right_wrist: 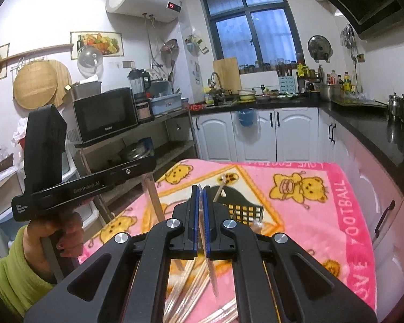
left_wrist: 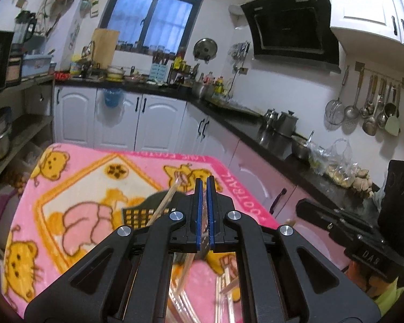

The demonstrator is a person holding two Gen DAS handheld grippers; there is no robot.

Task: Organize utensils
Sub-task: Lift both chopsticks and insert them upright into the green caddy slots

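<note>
A black perforated utensil holder [left_wrist: 141,212] [right_wrist: 242,208] stands on the pink cartoon blanket [left_wrist: 80,177] [right_wrist: 323,215], with pale wrapped chopsticks [left_wrist: 165,202] [right_wrist: 220,189] leaning in it. My left gripper [left_wrist: 204,185] is shut on a thin clear-wrapped utensil [left_wrist: 205,242] held above the blanket. My right gripper [right_wrist: 200,192] is shut on a similar thin wrapped utensil [right_wrist: 212,274] whose end hangs below the jaws. Several loose wrapped chopsticks [left_wrist: 226,290] [right_wrist: 191,290] lie on the blanket under both grippers.
The left gripper's body [right_wrist: 75,185] and the hand holding it show at the left of the right wrist view. A dark countertop [left_wrist: 282,145] with pots runs along the right. A shelf with a microwave [right_wrist: 105,114] stands to the left. White cabinets [left_wrist: 148,118] lie beyond.
</note>
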